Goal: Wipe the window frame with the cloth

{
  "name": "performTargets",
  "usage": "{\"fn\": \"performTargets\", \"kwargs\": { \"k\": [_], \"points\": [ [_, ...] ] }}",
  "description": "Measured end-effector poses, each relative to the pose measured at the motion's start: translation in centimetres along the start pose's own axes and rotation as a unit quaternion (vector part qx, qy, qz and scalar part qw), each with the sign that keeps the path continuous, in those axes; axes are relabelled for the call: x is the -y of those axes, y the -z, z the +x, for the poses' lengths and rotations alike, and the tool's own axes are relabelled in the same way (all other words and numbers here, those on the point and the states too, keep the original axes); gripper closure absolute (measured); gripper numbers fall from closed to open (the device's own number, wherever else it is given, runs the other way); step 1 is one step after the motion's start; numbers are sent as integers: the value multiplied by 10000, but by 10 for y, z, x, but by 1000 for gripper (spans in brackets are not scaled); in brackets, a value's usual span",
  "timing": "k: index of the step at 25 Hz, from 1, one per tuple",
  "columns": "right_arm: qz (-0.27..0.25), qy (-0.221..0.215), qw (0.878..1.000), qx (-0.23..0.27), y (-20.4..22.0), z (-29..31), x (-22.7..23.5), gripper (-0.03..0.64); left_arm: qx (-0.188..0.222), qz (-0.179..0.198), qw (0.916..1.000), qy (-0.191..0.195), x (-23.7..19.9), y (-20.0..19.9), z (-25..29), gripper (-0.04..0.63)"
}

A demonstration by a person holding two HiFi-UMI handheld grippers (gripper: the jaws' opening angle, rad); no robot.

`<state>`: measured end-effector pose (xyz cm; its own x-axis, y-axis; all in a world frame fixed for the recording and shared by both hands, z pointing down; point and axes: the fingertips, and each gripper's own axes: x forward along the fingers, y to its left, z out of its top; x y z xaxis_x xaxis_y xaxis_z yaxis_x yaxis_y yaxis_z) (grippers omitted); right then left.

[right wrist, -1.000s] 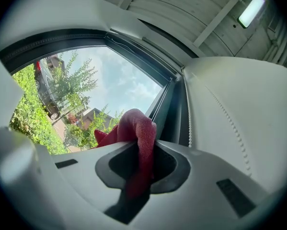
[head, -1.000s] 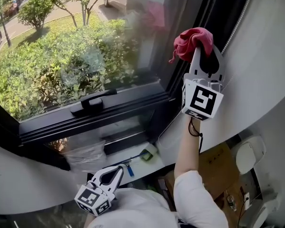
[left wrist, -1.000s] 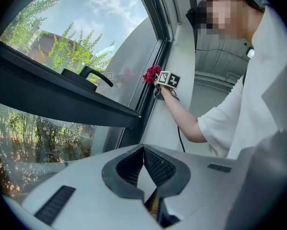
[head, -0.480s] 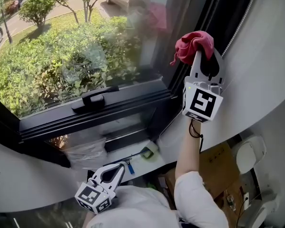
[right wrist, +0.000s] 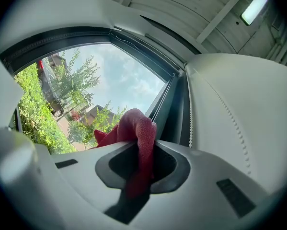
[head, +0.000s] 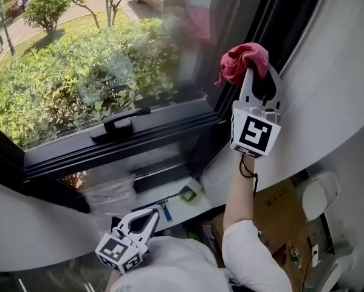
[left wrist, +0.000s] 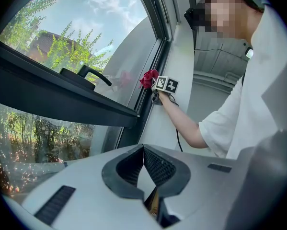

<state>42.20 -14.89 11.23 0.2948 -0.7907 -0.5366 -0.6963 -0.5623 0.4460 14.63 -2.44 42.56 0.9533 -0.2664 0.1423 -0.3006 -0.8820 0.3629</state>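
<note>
Here the crumpled red woven cloth (head: 242, 61) is held in the right gripper (head: 259, 73), whose jaws are clenched on a thick fold of it. Most of the wad bunches out past the tips, and a tail trails back through the opening between the jaws. The cloth sits at the right-hand upright of the dark metal window frame (head: 225, 105), well above the frame's lower right corner, and appears to press against it.

The cloth looks light, soft and limp. It should squash to the frame's ridges rather than skate over them, and its weave should give the jaws good purchase. The likely weak point is drag, since a firm stroke along the upright could tug the fold loose. A deep bite on a doubled fold with the wad leading seems the best hold.

The left gripper (head: 150, 216) hangs low by the person's body, well apart from the frame, its jaws closed together on nothing.
</note>
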Motion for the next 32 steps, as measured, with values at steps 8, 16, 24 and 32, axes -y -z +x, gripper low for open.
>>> {"fn": "performTargets", "kwargs": {
  "k": [8,16,24,32],
  "points": [
    [-14,-51,10000,-46,10,-7,-6,551,-6,-9,10000,-25,-1,1,-1,585],
    [10,-108,9999,-43,18,-13,-11,551,-3,-2,10000,-49,0,1,1,585],
    [20,-168,9998,-38,25,-19,-15,551,9,18,10000,-60,0,-1,2,585],
    [-26,-228,9996,-149,31,-23,-17,551,-10,30,10000,-59,1,-2,5,586]
  ]
}}
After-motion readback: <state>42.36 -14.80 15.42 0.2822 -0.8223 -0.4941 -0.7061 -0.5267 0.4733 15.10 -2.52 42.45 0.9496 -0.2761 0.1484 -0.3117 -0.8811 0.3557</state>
